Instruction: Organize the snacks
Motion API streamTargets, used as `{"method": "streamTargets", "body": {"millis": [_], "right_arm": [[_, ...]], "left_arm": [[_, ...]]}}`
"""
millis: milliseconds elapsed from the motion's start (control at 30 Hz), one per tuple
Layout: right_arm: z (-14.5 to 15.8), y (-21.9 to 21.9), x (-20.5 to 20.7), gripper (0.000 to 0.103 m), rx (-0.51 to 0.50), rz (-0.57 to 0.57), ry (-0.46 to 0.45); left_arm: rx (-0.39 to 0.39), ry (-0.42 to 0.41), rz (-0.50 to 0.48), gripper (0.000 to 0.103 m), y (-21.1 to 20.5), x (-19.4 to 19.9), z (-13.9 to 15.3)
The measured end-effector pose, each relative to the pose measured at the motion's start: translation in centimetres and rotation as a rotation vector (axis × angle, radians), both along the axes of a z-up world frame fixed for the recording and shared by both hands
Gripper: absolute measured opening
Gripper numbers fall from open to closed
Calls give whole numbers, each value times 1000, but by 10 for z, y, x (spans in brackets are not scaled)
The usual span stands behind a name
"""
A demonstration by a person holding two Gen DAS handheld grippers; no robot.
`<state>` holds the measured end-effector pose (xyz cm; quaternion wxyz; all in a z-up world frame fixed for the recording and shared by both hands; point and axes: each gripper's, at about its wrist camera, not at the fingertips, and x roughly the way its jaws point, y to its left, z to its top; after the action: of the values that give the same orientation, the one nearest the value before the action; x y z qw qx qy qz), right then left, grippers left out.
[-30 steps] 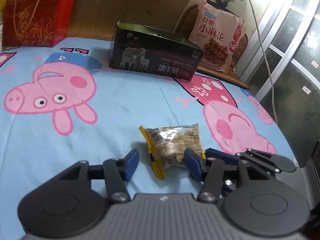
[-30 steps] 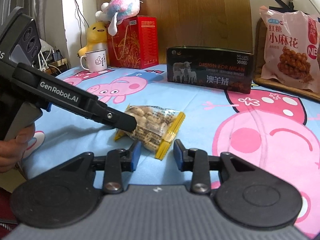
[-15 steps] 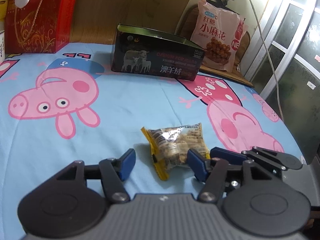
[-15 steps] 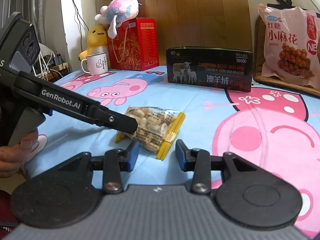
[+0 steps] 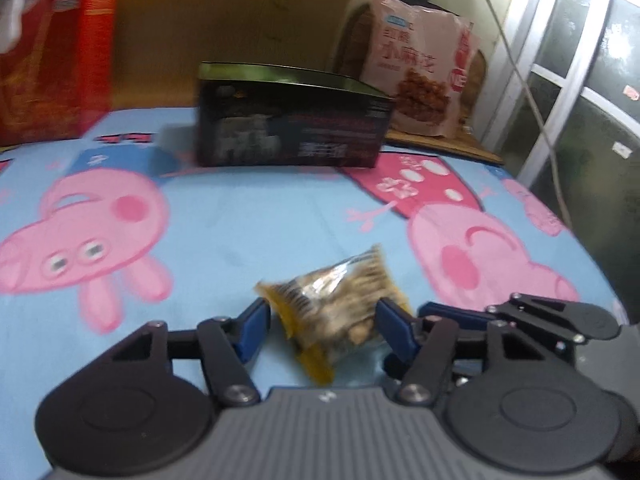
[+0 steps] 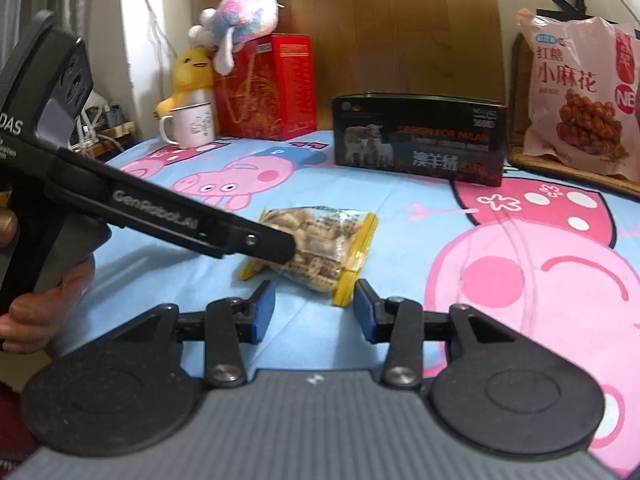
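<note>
Fig.: small snack packet (image 6: 320, 248), clear film w/ yellow sealed ends, lies flat on the cartoon-pig bedsheet (image 6: 400, 216), roughly mid-sheet and well short of the open black box (image 6: 420, 136) at the back. Left gripper (image 5: 320, 320) straddles the packet: blue pads sit either side of it, jaws apart, and the packet rests on the sheet, not lifted; whether the right-hand pad already touches the film cannot be told through the blur. Right gripper (image 6: 314, 310) hovers just short of the packet's near yellow end, jaws apart, nothing between them. Risks, as judged: (a) crinkly, air-filled film may squirt out sideways if the pads close off-centre; (b) soft bedding gives under pressure, so pads may pinch the sheet along w/ the packet; (c) both grippers converge on one small item, so finger-to-finger collision is plausible, esp. near the yellow seal; (d) hard squeeze may crush the contents. Surroundings: large pink snack bag (image 6: 580, 96) propped at far right; red gift box (image 6: 264, 88) w/ plush toys (image 6: 236, 12) on and beside it, and white mug (image 6: 188, 124) at far left. Path from packet to black box looks unobstructed; the box's near wall must be cleared.
</note>
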<state>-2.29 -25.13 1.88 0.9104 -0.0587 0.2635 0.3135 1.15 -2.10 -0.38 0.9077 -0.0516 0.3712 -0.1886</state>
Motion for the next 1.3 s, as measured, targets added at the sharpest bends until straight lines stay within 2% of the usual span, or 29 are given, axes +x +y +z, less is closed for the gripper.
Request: {"method": "streamTargets", "body": {"millis": [100, 133, 167, 233, 300, 367, 433, 600, 800, 1300], "right_arm": [[2, 0, 15, 46, -19, -121, -30], [2, -3, 21, 46, -1, -136, -1], [1, -8, 24, 46, 23, -136, 20], [0, -16, 24, 47, 74, -125, 37], [-1, -20, 23, 47, 98, -121, 46], [-1, -19, 23, 48, 95, -119, 47], [-1, -16, 21, 52, 83, -107, 40], [0, -16, 21, 52, 88, -102, 42], [0, -15, 21, 53, 82, -102, 38], [0, -15, 20, 55, 80, -100, 38]], "left_arm": [[45, -38, 14, 63, -13, 18, 3], [65, -56, 30, 62, -15, 20, 5], [78, -81, 45, 62, -14, 19, 9], [92, -139, 65, 71, -7, 13, 15], [134, -174, 115, 71, 1, 8, 17], [155, -171, 162, 71, 11, 6, 15], [144, -144, 201, 71, 24, 8, 10], [141, -89, 266, 71, 41, 11, -6], [166, -109, 268, 72, 41, 6, -11], [114, -120, 259, 78, 46, 3, -11]]}}
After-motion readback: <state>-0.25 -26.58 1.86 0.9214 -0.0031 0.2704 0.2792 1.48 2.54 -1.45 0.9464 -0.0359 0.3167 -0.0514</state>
